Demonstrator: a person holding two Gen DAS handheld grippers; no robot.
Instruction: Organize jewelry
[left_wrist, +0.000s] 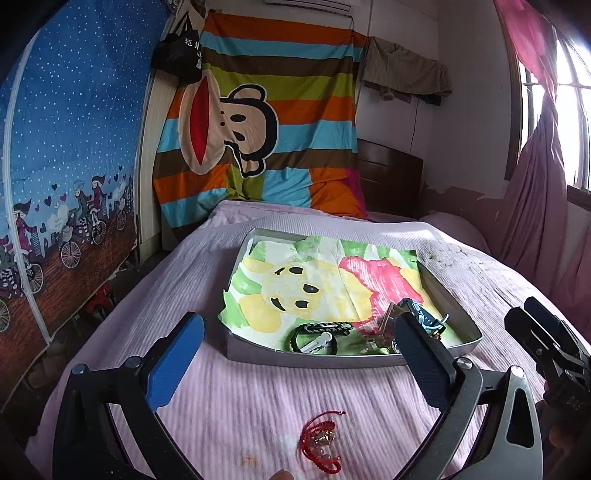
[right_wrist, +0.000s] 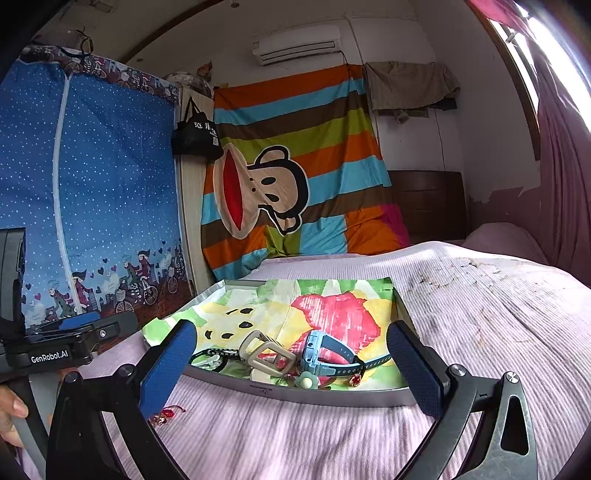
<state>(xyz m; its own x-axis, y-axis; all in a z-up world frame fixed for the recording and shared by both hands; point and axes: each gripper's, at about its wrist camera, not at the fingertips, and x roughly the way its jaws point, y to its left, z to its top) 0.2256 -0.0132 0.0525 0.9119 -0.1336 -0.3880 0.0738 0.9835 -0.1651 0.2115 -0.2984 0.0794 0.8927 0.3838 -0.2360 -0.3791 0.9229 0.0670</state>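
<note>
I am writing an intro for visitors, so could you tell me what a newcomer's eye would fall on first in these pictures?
Probably the striped cartoon-monkey sheet hanging on the far wall beyond the bed. Next comes the shallow grey tray on the pink bedspread, lined with a bright cartoon cloth and holding a blue watch near its front edge. A red beaded bracelet lies outside the tray, between the open left gripper's fingers.
</note>
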